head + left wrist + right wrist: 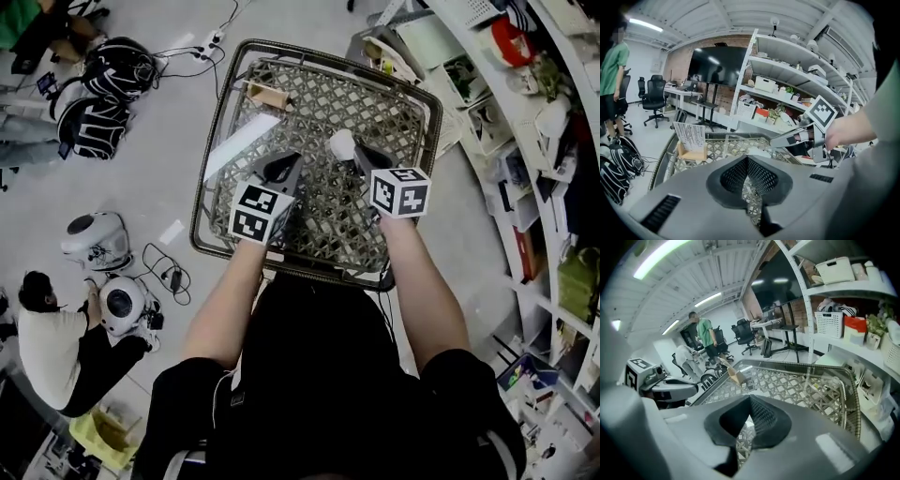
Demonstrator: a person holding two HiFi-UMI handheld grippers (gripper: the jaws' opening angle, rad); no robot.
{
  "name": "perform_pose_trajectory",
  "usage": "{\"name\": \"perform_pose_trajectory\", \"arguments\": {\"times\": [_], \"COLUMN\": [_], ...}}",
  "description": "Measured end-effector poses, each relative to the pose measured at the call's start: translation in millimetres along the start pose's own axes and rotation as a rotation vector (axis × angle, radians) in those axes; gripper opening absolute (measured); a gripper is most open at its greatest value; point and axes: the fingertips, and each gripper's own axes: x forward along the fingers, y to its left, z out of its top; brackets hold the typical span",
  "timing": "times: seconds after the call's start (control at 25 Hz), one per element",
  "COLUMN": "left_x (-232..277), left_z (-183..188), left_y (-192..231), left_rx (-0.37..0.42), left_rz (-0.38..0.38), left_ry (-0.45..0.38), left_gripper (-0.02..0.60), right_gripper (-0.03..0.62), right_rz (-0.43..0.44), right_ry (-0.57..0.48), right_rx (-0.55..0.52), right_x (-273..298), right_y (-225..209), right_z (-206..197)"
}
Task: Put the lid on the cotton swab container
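Both grippers hover over a lattice-top table [323,225] with a raised rim. My left gripper [281,163] is shut, its dark pads meeting at the tip with nothing between them [747,158]. My right gripper [360,153] is likewise shut and empty [750,397]. A small white round object [342,142] lies on the table just past the right gripper's tip; I cannot tell whether it is the lid or the container. A faint clear shape [828,380] shows near the table's right rim in the right gripper view. Each gripper appears in the other's view: right [787,138], left [670,388].
A small wooden card stand [267,97] sits at the table's far left, with a long white strip [242,145] nearer. Loaded shelves [525,141] run along the right. Black bags [112,70] and a crouching person [56,342] are on the floor to the left.
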Motion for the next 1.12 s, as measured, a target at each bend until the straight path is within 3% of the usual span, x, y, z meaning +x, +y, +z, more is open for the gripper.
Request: {"name": "perform_pose_trajectory", "arguments": {"times": [0.52, 1.12], "left_x": [-64.0, -131.0], "left_z": [66.4, 131.0], "left_y": [-20.8, -62.7], "left_rx": [0.053, 0.105], "left_rz": [0.060, 0.060], "left_ry": [-0.089, -0.191], "left_gripper": [0.002, 0.002], "right_gripper": [0.009, 0.008], "right_rz": [0.028, 0.033], "right_ry": [-0.193, -0.465], "right_rx": [-0.059, -0.087], "right_x": [-113.7, -248.9], "right_y": [8.1, 17.4], "right_z": [53.3, 109.5]}}
